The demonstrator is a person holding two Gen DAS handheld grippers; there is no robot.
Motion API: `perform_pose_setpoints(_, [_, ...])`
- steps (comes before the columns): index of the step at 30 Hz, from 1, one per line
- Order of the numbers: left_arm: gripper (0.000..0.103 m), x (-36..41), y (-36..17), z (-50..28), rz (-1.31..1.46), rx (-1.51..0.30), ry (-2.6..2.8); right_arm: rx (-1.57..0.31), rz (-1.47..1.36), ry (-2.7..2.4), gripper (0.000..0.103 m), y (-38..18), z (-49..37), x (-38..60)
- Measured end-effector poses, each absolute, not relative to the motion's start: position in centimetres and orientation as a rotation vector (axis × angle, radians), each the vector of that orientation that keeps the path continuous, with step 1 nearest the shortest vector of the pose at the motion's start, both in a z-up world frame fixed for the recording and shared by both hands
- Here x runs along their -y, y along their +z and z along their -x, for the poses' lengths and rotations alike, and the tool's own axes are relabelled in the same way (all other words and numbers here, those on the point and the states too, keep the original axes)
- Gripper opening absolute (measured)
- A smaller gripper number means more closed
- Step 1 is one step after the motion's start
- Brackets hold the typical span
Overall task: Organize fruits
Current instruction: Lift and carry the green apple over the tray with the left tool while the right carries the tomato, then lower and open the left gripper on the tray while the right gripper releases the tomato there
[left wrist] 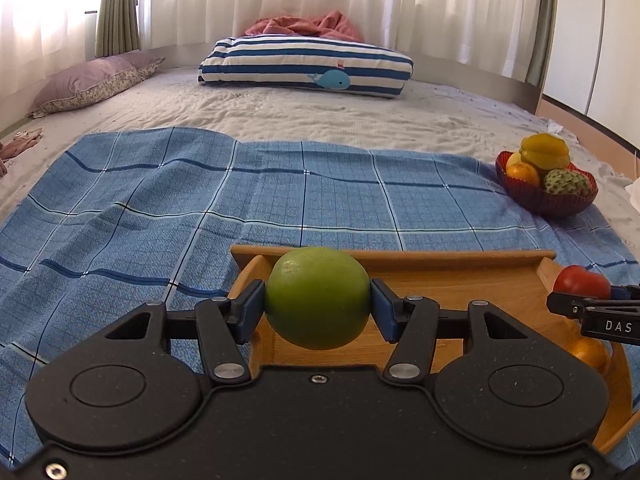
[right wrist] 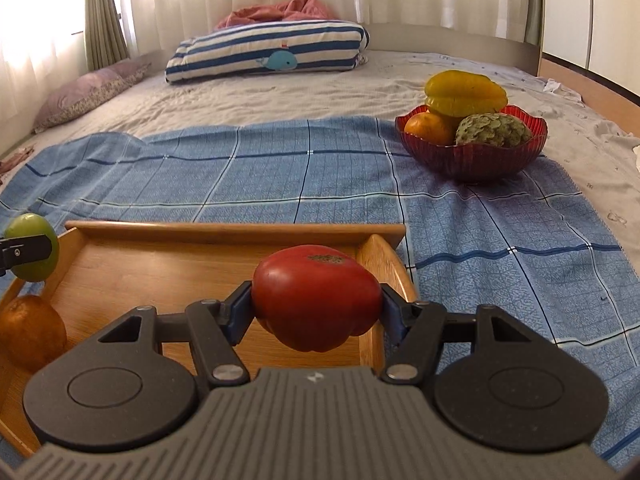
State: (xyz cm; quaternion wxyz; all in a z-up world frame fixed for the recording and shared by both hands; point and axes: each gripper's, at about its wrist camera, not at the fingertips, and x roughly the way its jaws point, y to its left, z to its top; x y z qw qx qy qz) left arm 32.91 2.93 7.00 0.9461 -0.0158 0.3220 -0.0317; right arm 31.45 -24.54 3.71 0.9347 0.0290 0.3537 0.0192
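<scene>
My left gripper (left wrist: 318, 306) is shut on a green apple (left wrist: 317, 298), held over the left part of the wooden tray (left wrist: 440, 258). My right gripper (right wrist: 316, 312) is shut on a red tomato (right wrist: 316, 296), held over the right part of the same tray (right wrist: 236, 229). The green apple also shows at the left edge of the right wrist view (right wrist: 34, 252). The tomato shows at the right of the left wrist view (left wrist: 582, 278). An orange-brown fruit (right wrist: 30, 332) lies in the tray. A red bowl (right wrist: 472, 152) holds a starfruit (right wrist: 466, 92), an orange (right wrist: 430, 128) and a custard apple (right wrist: 494, 130).
Everything sits on a blue checked cloth (right wrist: 280, 168) spread over a bed. A striped whale pillow (right wrist: 272, 54), a purple pillow (right wrist: 84, 92) and a pink blanket (right wrist: 280, 10) lie at the far end. Curtains hang behind.
</scene>
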Motion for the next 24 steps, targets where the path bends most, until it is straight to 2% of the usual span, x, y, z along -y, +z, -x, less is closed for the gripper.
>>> perform_pose_setpoints(24, [0.054, -2.4, 4.9, -34.6, 0.023, -0.733, -0.075, -0.802, -0.010, 0.015, 0.067, 2.0, -32.8, 23.9])
